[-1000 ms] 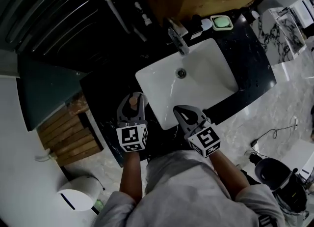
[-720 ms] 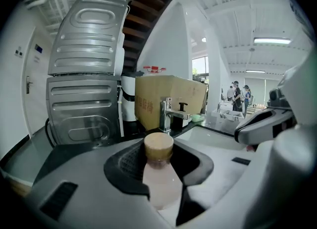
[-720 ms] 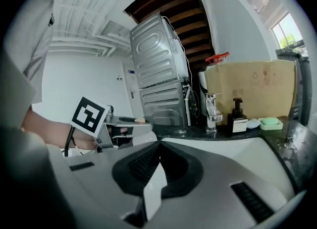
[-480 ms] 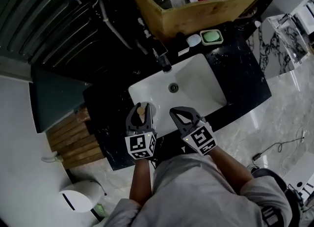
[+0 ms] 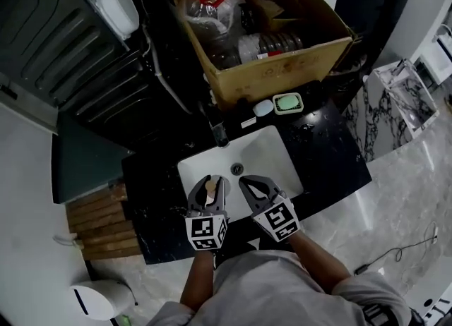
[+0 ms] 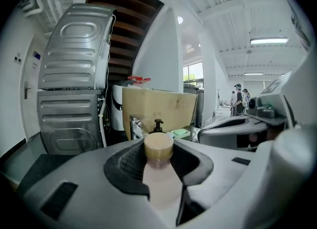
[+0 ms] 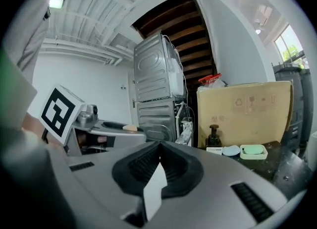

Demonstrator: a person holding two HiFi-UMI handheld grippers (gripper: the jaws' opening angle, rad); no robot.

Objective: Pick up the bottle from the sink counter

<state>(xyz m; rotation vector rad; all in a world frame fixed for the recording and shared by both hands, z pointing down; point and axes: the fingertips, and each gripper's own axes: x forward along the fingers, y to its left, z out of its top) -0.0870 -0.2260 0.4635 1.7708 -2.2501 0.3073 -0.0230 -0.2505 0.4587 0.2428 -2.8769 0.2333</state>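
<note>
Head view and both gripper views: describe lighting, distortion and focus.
Head view: dim, black counter nearly lost, white sink stands out. Left gripper view: bright, fisheye-bent, the gripped bottle close and soft-edged. Right gripper view: same bending, background sharp.

cardboard box [image 5: 282,70] crowding counter [image 5: 332,152] rear, sink basin [image 5: 267,164] open

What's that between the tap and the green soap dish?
A pale blue oval lump by the soap dish and a small white slip, seen in the head view.
</note>
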